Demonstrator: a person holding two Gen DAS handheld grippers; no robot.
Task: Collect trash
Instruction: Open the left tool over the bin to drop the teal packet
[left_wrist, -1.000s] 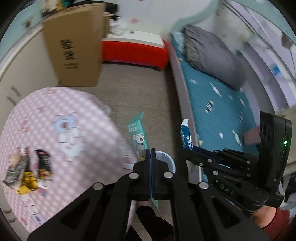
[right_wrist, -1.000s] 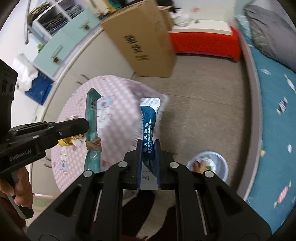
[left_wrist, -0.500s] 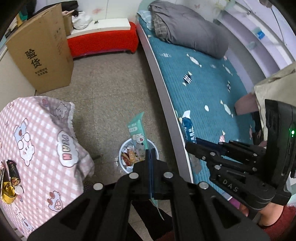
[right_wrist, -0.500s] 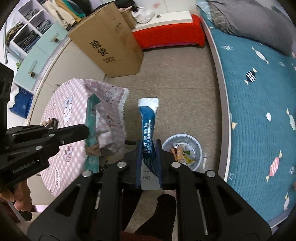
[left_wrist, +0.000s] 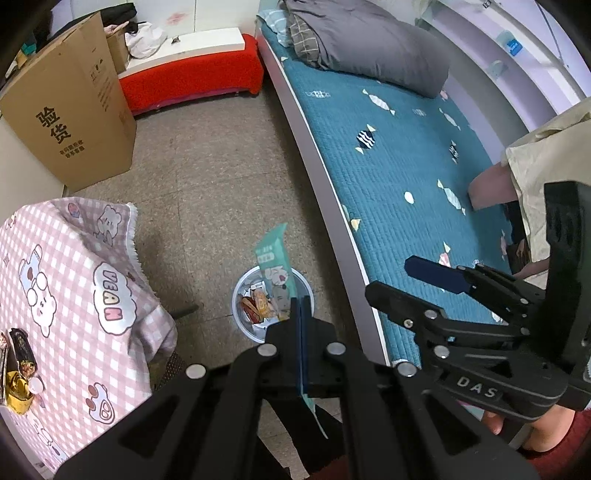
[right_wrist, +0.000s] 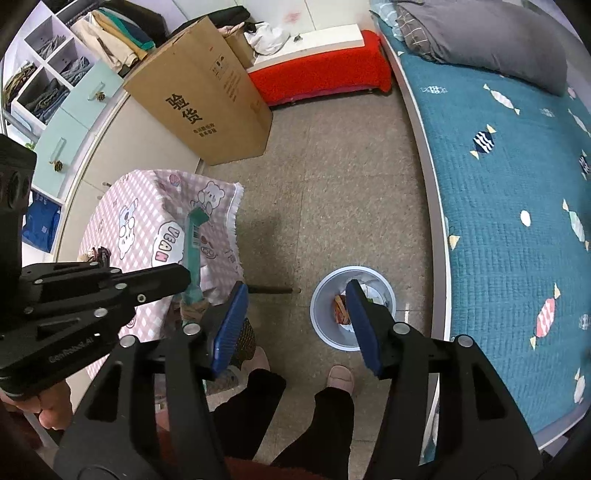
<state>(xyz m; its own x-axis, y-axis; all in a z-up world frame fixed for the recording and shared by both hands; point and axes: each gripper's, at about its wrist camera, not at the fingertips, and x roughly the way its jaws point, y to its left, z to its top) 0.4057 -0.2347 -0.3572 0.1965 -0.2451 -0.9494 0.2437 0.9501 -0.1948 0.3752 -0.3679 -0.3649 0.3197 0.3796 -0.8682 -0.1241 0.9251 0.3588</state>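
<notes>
While the left hand-held gripper pinches a teal snack wrapper over the small grey waste bin on the floor, a tilted release could drop it beside the rim. To its right, the right hand-held gripper has just been opening, nothing between its jaws. Only the left view shows wrappers left on the checked worktop; only the right view shows the person's feet near the bin.

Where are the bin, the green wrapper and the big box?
bin (right_wrist: 320, 295), right wrist view, on its left rim.
green wrapper (left_wrist: 274, 258), left wrist view, on its printed front.
box (right_wrist: 207, 99), right wrist view, on its printed side.
</notes>
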